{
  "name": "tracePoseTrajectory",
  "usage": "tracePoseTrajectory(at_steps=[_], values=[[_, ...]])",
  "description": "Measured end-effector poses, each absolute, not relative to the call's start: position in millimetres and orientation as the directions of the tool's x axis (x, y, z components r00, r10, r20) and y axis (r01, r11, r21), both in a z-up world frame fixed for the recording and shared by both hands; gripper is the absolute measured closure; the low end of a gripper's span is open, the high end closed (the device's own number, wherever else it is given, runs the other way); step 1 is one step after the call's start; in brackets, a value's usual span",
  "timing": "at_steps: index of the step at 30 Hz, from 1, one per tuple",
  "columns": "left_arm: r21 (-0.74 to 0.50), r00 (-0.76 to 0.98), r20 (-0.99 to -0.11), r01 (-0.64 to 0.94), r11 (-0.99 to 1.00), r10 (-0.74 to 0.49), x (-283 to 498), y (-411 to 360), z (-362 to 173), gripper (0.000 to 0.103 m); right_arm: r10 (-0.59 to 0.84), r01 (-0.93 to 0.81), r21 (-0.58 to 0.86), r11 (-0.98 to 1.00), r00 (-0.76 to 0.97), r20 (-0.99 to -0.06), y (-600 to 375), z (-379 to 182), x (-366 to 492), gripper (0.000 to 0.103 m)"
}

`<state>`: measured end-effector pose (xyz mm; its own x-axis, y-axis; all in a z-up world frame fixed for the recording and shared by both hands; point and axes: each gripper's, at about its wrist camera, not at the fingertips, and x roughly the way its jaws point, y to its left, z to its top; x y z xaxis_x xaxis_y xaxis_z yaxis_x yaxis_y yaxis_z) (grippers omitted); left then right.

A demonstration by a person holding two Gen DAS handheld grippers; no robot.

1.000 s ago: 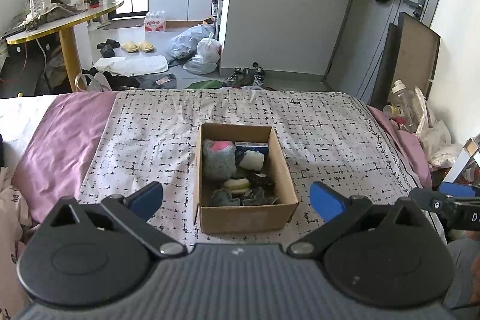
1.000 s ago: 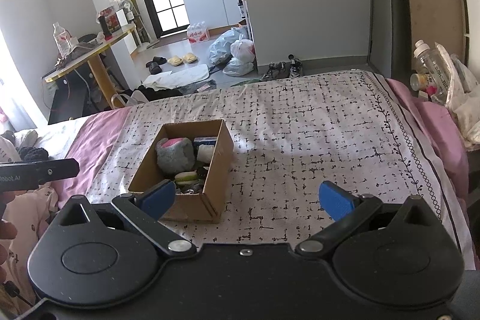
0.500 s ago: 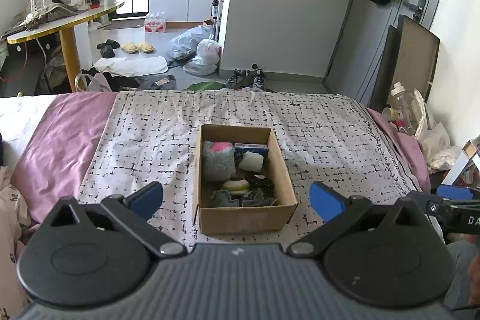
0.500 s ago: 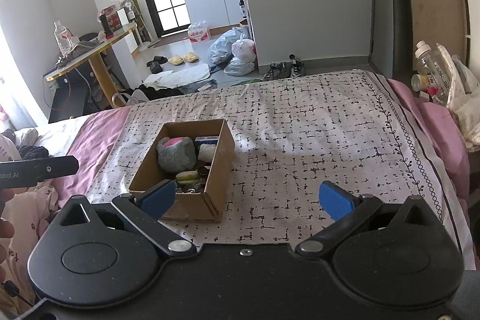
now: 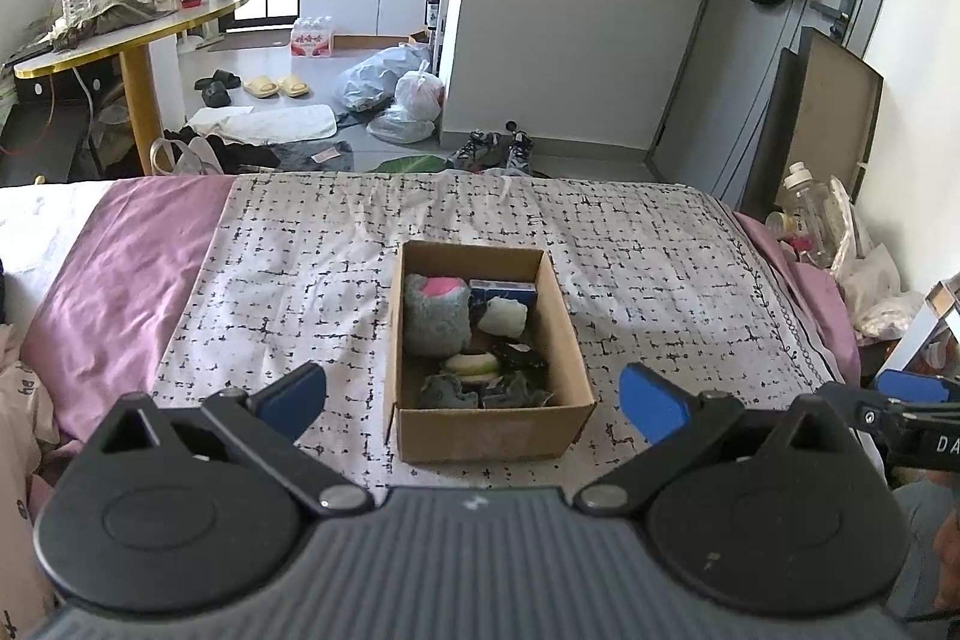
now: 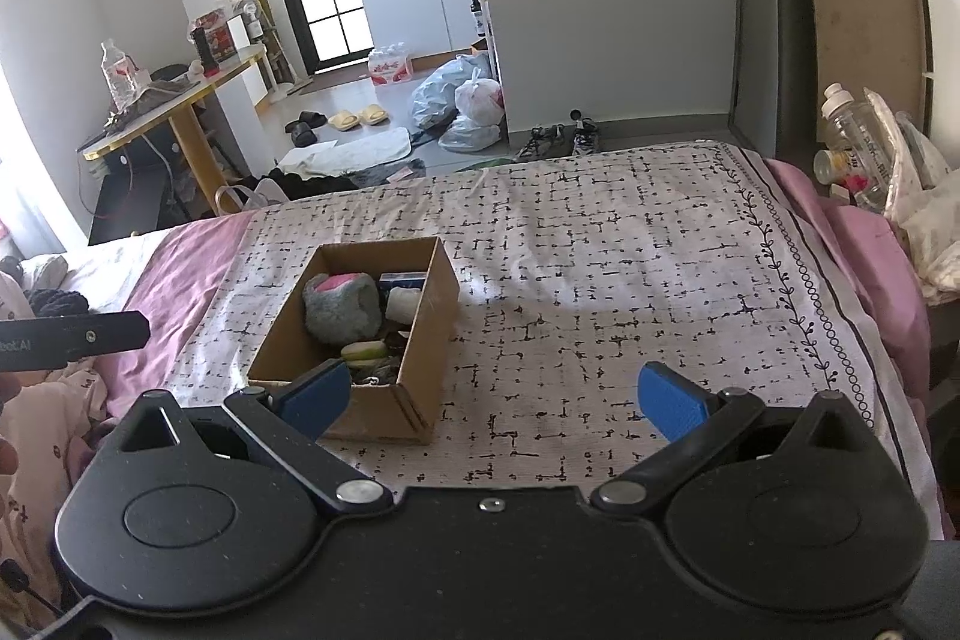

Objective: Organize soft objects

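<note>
Cardboard box (image 5: 489, 433) sits mid-bed on the grid-print sheet (image 5: 300, 280), open top, dead ahead at 12 o'clock of the left gripper (image 5: 473, 394); from the right wrist view it lies at 10 o'clock. Inside: grey fuzzy soft toy with pink patch (image 5: 435, 313) at the box's far left, white foam-like piece (image 5: 503, 317) at 2 o'clock of it, blue carton (image 5: 503, 290) against the far wall, pale green-and-cream sponge-looking item (image 5: 474, 363) and dark crumpled bits (image 5: 456, 391) at the near end. Judging by looks: all light, squashy, non-fragile; they will deform under the pads, so pinch across the bulk middle, not a loose edge. The fuzzy toy sits highest and looks easiest to reach. The box is light and may slide.

Left gripper: jaws spread wide, empty, hovering level just short of the box. Right gripper (image 6: 495, 397): also spread wide, empty, held over bare sheet at the box's 4 o'clock.
</note>
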<state>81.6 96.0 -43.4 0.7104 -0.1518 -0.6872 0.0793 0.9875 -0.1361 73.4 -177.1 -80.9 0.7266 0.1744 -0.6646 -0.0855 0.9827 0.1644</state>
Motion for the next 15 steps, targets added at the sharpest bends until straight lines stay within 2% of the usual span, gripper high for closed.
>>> tracePoseTrajectory(at_steps=[15], values=[[-0.139,0.701,-0.693,0.097,0.986,-0.167,83.9,92.3,-45.7,0.000,0.158,-0.068,0.159,0.985,0.726,-0.669,-183.6,-84.0,73.9,0.000]])
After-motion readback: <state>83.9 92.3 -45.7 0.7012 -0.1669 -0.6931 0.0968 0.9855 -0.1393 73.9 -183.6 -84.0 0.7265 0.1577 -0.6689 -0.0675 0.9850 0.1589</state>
